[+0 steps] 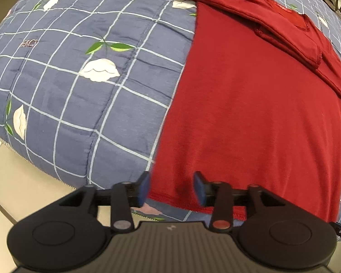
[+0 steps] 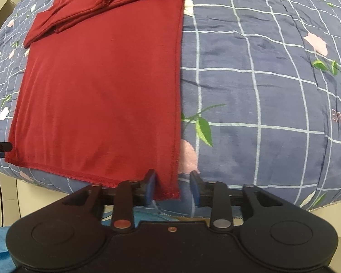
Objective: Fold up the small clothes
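A red shirt [image 1: 250,104] is lying flat on a bed covered by a blue checked quilt [image 1: 84,104] printed with white and pink flowers. Its sleeves [image 1: 291,29] are lying folded across the far end of the body, and the hemmed bottom edge is running along the near side of the bed, closest to both cameras.

The left gripper [image 1: 171,187] is hovering at the near left corner of the shirt, jaws spread apart; one blue pad [image 1: 144,188] is sitting just off the shirt's side edge over the quilt, the other over the red cloth just above the hem. The picture is slightly blurred here, so whether the pads are touching the fabric is hard to say.

The right gripper [image 2: 172,187] is sitting at the near right corner, jaws likewise spread wide. The corner of the shirt [image 2: 168,186] is lying between them, beside the left-hand pad, while the right-hand pad [image 2: 195,187] is over bare quilt [image 2: 261,91].
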### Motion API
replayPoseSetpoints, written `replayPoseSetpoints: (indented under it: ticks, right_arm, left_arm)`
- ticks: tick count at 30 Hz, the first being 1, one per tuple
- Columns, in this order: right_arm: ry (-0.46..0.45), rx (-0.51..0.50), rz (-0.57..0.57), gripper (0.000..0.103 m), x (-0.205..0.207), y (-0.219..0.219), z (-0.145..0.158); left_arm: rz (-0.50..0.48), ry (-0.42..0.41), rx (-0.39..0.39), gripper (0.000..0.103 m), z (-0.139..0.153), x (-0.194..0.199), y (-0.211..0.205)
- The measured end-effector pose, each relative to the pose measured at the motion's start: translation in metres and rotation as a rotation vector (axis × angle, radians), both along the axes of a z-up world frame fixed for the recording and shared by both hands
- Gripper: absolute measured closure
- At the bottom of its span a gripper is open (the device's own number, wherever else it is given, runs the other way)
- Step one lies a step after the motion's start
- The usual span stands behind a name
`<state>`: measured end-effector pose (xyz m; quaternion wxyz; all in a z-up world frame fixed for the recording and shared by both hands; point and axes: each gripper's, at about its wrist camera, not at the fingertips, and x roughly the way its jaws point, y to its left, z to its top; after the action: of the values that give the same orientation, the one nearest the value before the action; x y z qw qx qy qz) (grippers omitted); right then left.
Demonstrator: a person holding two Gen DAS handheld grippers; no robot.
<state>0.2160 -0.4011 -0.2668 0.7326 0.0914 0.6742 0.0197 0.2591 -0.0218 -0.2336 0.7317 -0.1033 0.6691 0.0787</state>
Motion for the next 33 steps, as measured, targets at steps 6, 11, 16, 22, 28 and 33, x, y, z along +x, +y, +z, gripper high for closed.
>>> replayPoseSetpoints:
  ticks: [6, 11, 16, 22, 28, 33]
  right_arm:
    - [-0.047, 0.017, -0.065, 0.042, 0.011, -0.019, 0.010]
    - [-0.041, 0.015, -0.060, 0.026, 0.039, -0.034, 0.008]
    - [-0.073, 0.029, -0.044, 0.017, 0.081, -0.050, 0.006]
    - [-0.170, 0.052, -0.036, 0.017, 0.161, -0.069, 0.003]
    - [-0.246, 0.062, -0.035, 0.029, 0.248, -0.079, -0.010]
    - [-0.217, 0.055, -0.064, 0.048, 0.291, -0.085, -0.026]
  left_arm:
    - [0.050, 0.003, 0.025, 0.020, 0.003, -0.003, 0.003]
    - [0.093, 0.025, 0.071, 0.011, -0.003, -0.001, -0.004]
    - [0.131, 0.060, 0.088, 0.009, -0.011, 0.002, -0.011]
    - [0.190, 0.085, 0.103, 0.008, -0.012, 0.004, -0.018]
    - [0.231, 0.100, 0.127, 0.007, -0.008, 0.003, -0.027]
    - [0.270, 0.117, 0.130, 0.007, -0.007, 0.002, -0.031]
